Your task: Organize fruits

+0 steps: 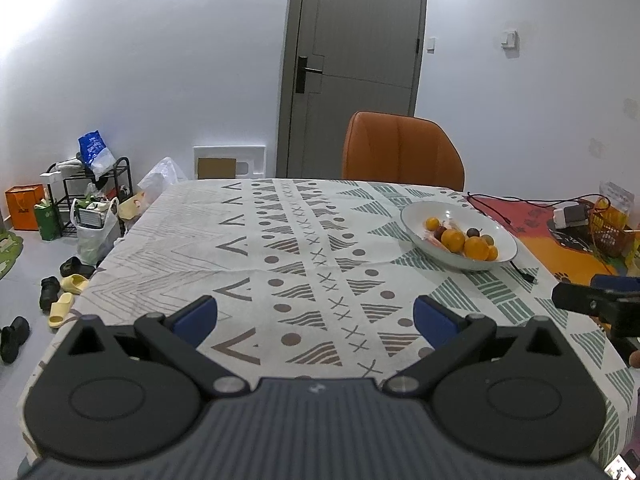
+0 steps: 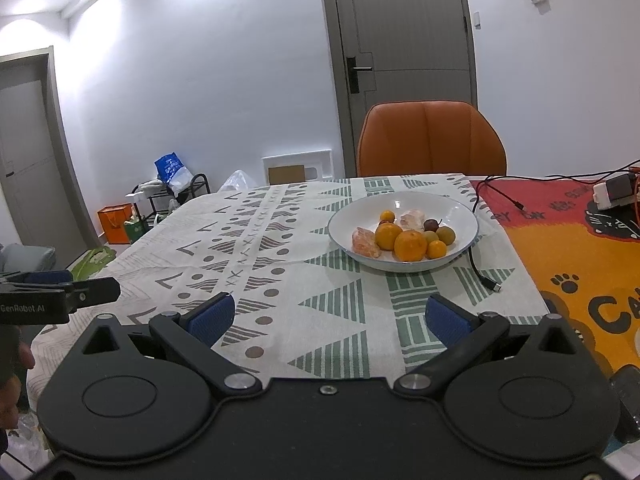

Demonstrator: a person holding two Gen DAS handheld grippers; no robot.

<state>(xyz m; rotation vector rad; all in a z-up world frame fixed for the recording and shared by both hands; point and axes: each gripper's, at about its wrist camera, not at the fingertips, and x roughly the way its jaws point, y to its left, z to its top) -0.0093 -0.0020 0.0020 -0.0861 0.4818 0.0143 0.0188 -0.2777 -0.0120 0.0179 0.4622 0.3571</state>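
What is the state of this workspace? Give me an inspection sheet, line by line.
Surface: table under a patterned tablecloth, with an orange cat-print mat at the right.
Job's things: white bowl holding oranges, small dark and green fruits, and peeled segments.
Clutter: white adapter on the mat.
Grippers: left gripper open, empty; right gripper open, empty.
Cables: black cable beside the bowl.
Surroundings: orange chair, grey door, shoe rack.

The table is covered by a patterned cloth; ahead-right of the jaws, a white bowl and black cable are set.
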